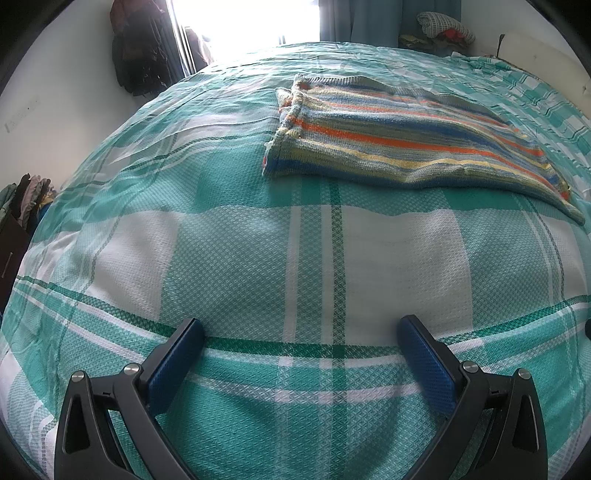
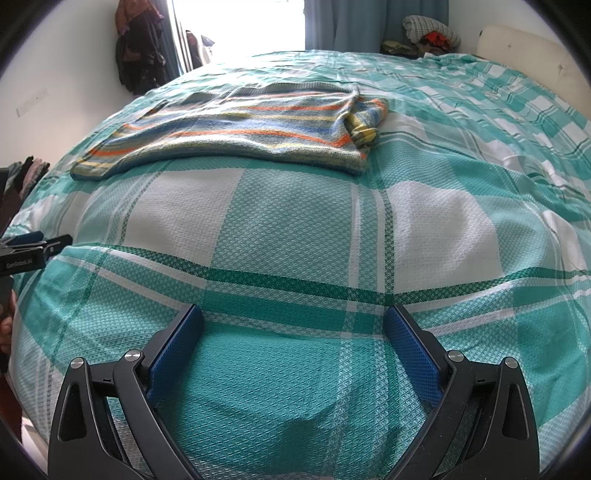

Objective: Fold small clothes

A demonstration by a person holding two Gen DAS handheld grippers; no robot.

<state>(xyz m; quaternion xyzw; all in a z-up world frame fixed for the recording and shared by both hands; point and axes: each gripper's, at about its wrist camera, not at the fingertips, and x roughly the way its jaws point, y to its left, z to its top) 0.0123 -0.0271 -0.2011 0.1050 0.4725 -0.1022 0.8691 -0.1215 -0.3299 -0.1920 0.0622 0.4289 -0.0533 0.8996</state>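
A striped knit garment [image 1: 399, 144] in blue, orange, yellow and grey lies flat on the bed, partly folded, with a bunched sleeve at its left edge in the left wrist view. In the right wrist view the garment [image 2: 236, 129] lies far ahead to the left, its bunched sleeve [image 2: 365, 125] at the right end. My left gripper [image 1: 301, 332] is open and empty, low over the bedspread, well short of the garment. My right gripper [image 2: 293, 317] is open and empty too, also well short of it. The left gripper's tips [image 2: 37, 243] show at the left edge of the right wrist view.
The bed is covered by a teal and white plaid bedspread [image 1: 258, 258]. Dark clothes hang on the wall [image 1: 140, 48] at the far left by a bright window. A pile of clothes [image 2: 428, 35] sits beyond the bed's far right corner.
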